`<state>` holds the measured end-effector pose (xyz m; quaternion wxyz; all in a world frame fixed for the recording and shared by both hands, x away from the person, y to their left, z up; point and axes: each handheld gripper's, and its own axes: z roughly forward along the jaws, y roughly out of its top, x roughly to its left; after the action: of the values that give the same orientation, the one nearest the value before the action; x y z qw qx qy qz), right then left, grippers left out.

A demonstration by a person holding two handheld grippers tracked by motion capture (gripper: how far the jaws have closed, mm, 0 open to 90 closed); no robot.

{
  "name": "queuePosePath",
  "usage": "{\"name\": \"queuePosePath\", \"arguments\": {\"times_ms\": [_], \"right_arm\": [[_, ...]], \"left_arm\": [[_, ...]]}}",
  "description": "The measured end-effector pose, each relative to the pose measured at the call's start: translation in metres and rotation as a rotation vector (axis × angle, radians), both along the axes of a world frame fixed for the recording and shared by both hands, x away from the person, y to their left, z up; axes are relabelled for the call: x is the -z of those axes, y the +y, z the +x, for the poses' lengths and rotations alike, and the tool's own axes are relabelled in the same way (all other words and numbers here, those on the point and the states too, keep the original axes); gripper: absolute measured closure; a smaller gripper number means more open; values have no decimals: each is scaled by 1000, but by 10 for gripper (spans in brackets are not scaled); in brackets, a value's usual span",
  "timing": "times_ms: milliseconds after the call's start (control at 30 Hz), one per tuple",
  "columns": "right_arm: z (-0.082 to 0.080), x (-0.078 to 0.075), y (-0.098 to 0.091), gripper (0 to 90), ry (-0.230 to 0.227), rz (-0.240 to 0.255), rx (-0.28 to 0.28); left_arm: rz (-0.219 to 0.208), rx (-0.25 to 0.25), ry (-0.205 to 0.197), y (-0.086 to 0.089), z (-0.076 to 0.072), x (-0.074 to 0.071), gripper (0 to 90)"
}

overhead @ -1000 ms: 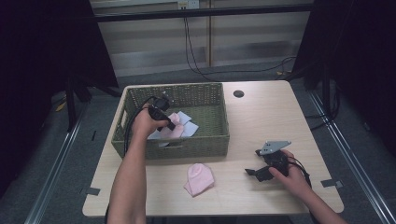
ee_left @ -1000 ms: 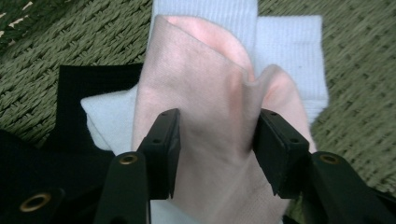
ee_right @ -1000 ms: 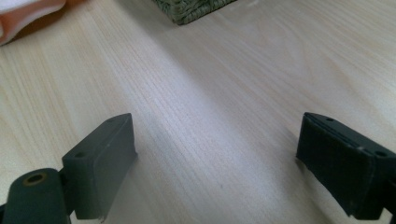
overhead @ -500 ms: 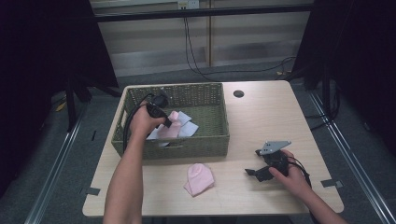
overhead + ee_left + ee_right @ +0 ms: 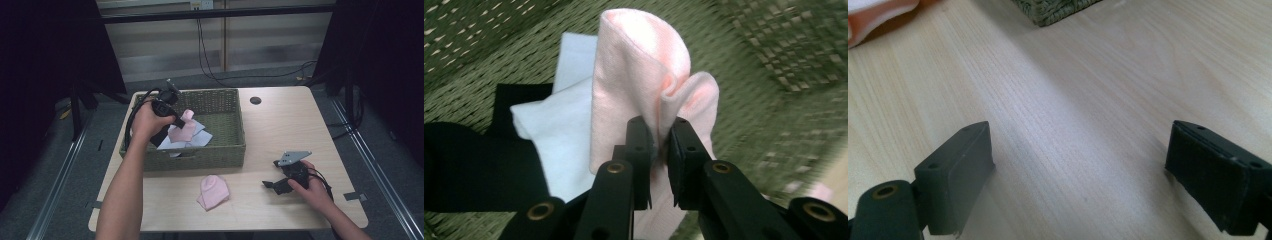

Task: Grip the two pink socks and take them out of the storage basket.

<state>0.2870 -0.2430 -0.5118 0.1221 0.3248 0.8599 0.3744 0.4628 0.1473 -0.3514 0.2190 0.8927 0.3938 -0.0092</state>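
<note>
1. Gripping a pink cloth [image 5: 644, 75], the left gripper [image 5: 172, 117] hangs over the woven basket [image 5: 227, 155] at the far left part of the surface [image 5: 280, 120]; its jaws are clamped on a fold of the fabric.
2. In the left gripper view the cloth is soft, doubled over and bunched at the pinch, with a white cloth [image 5: 559, 140] and a dark cloth [image 5: 469, 165] lying under it on the basket floor.
3. The pinch takes only a narrow fold, so I judge the cloth could slip free, or drag the white one along.
4. A second pink cloth [image 5: 214, 191] lies crumpled near the front edge, just outside the basket.
5. The right gripper [image 5: 280, 182] rests toward the front right corner, jaws spread wide and holding nothing.
</note>
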Motion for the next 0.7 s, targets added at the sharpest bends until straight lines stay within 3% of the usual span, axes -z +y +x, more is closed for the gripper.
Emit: {"name": "queuePosePath", "arguments": {"times_ms": [367,700], "right_arm": [[0,0,0,107,0,0,0],[0,0,0,107,0,0,0]], "left_arm": [[-51,39,26,-2,-18,-19,807],[-54,91,25,-6,-35,-28,806]]}}
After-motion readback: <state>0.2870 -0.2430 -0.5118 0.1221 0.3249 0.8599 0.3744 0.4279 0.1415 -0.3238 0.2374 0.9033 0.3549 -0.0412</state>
